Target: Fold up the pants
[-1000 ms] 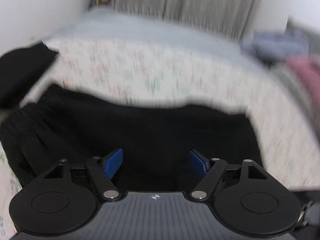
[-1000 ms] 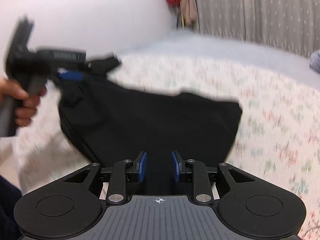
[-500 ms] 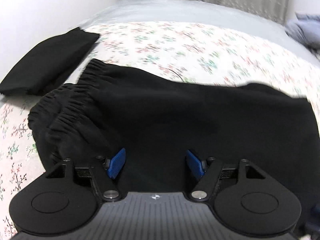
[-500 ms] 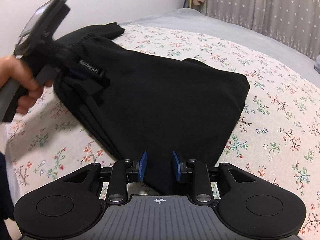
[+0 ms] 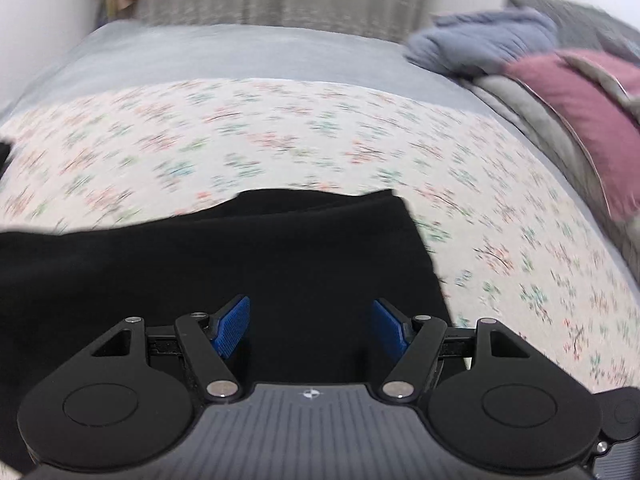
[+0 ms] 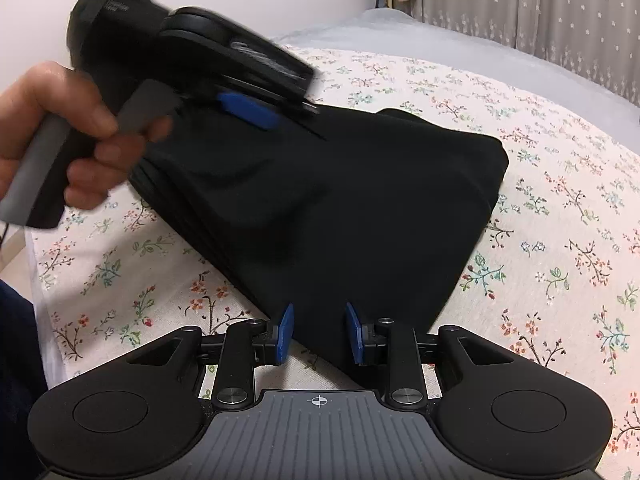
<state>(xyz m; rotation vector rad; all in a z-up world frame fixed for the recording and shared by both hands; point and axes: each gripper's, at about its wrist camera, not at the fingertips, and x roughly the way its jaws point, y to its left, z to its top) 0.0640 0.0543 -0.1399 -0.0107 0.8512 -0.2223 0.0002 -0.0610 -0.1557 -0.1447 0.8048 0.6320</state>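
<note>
So the right claw (image 6: pixel 319 333) is nearest, blue pads a small gap apart over the near corner of the folded black pants (image 6: pixel 340 216), not pinching anything. The pants lie flat on the floral bedsheet (image 6: pixel 560 248). Past them, the left claw (image 5: pixel 311 327) hangs spread wide above the fabric, empty. Beyond the pants there's a pink pillow (image 5: pixel 580 120) and some blue-grey bedding (image 5: pixel 484 40).

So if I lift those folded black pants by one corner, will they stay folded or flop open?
They would probably flop open: the black pants are soft fabric, sagging in loose layers along the edge near the left claw. They look light, lying flat on the floral bedsheet. Pushed, they would likely bunch rather than slide as one piece.
</note>
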